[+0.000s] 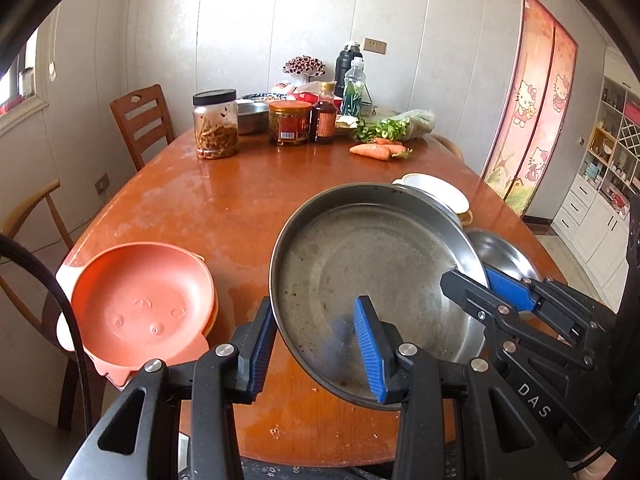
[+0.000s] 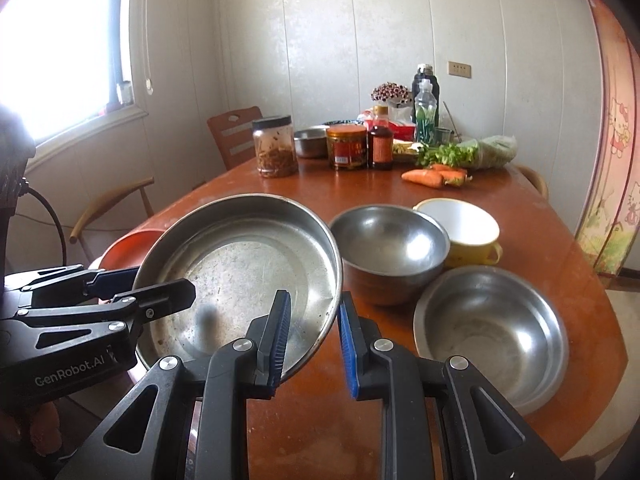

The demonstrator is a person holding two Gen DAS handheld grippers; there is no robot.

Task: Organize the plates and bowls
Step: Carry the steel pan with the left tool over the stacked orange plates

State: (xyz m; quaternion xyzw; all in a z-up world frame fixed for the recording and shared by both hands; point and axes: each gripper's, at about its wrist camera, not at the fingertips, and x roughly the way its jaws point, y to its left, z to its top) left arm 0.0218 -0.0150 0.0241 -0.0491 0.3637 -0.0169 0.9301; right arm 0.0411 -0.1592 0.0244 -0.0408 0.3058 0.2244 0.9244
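A wide, scuffed steel plate [image 1: 372, 280] [image 2: 240, 264] hangs tilted above the brown table [image 1: 224, 208], held by both grippers. My left gripper [image 1: 316, 348] [image 2: 164, 282] is shut on its near-left rim, one pad outside and one inside. My right gripper [image 2: 314, 344] [image 1: 470, 276] is shut on the opposite rim. A stack of orange pig-face plates [image 1: 144, 304] [image 2: 128, 244] lies left of it. To the right stand a deep steel bowl [image 2: 390, 248], a wide steel bowl [image 2: 488, 328] [image 1: 500, 252] and a white-and-yellow enamel bowl [image 2: 464, 228] [image 1: 436, 190], partly hidden behind the plate in the left wrist view.
Jars [image 1: 216, 124], a sauce bottle [image 1: 324, 114], a small steel bowl [image 2: 312, 142], greens [image 2: 460, 154] and carrots [image 1: 372, 150] crowd the table's far end. Wooden chairs [image 1: 142, 120] stand at the left. A curtained doorway [image 1: 528, 100] is on the right.
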